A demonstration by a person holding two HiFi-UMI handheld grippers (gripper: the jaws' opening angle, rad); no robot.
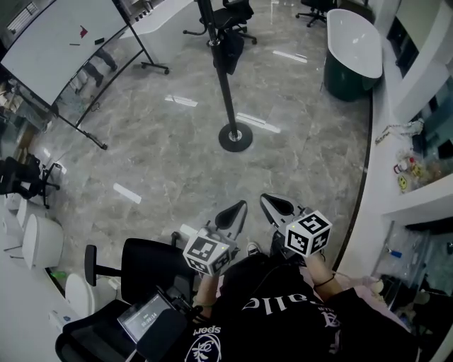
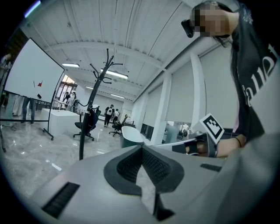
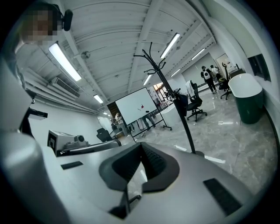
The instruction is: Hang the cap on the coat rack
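The black coat rack point(image 1: 224, 78) stands on its round base point(image 1: 235, 136) on the marble floor ahead of me. A dark item point(image 1: 230, 48) hangs on its pole; I cannot tell whether it is the cap. The rack's hooked top shows in the left gripper view point(image 2: 104, 72) and in the right gripper view point(image 3: 154, 61). My left gripper point(image 1: 239, 206) and right gripper point(image 1: 267, 200) are held side by side close to my body, well short of the rack. Both are shut with nothing between the pads point(image 2: 142, 148) point(image 3: 141, 144).
A whiteboard on a wheeled stand point(image 1: 64, 42) is at the far left. A white tub on a dark green base point(image 1: 354, 46) stands at the far right, by a curved white counter point(image 1: 396, 170). A black office chair point(image 1: 148, 265) is at my left, more chairs point(image 1: 237, 14) behind the rack.
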